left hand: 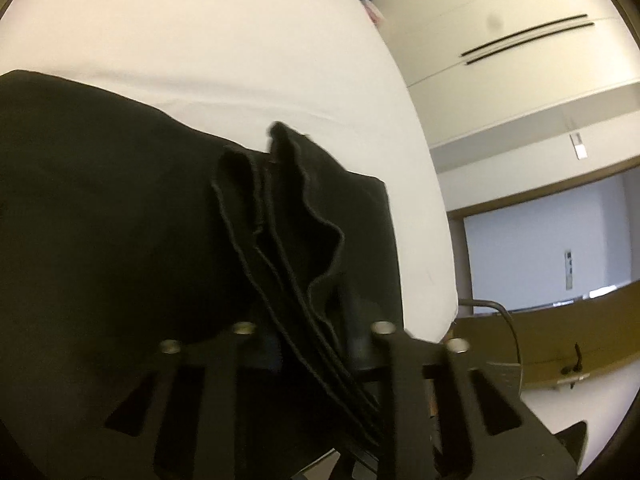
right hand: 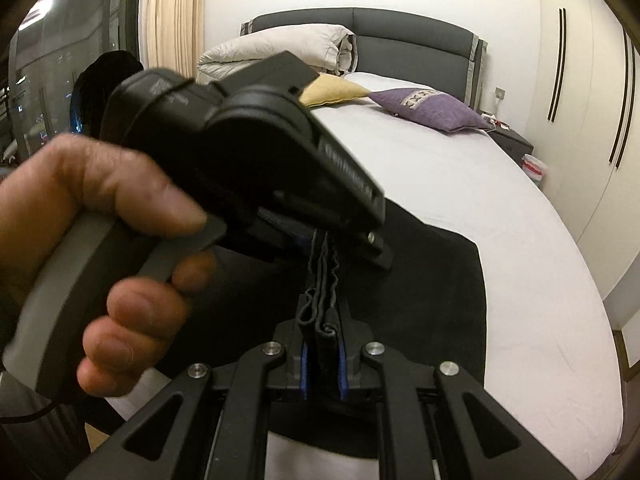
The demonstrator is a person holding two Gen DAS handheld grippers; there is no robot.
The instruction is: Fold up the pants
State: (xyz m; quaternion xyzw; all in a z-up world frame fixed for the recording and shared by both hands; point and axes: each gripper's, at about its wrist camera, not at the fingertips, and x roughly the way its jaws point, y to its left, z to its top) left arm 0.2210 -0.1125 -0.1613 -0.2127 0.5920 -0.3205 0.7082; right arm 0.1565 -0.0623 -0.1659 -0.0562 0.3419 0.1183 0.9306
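The black pants [left hand: 100, 216] lie partly spread on the white bed [left hand: 224, 32]. My left gripper [left hand: 316, 332] is shut on a bunched edge of several hemmed layers [left hand: 288, 224]. In the right wrist view my right gripper [right hand: 322, 320] is shut on the same stacked edge of the pants [right hand: 436, 280], held above the bed. The left gripper [right hand: 320, 236], in a hand [right hand: 96, 216], clamps that edge just beyond my right fingertips. The two grippers are close together.
The white bed [right hand: 500, 208] stretches ahead, with a folded duvet [right hand: 272, 48], a yellow pillow [right hand: 332, 90] and a purple pillow [right hand: 432, 110] at the grey headboard [right hand: 400, 28]. A nightstand [right hand: 514, 142] and wardrobe doors [right hand: 580, 60] stand on the right. A window [right hand: 60, 40] is on the left.
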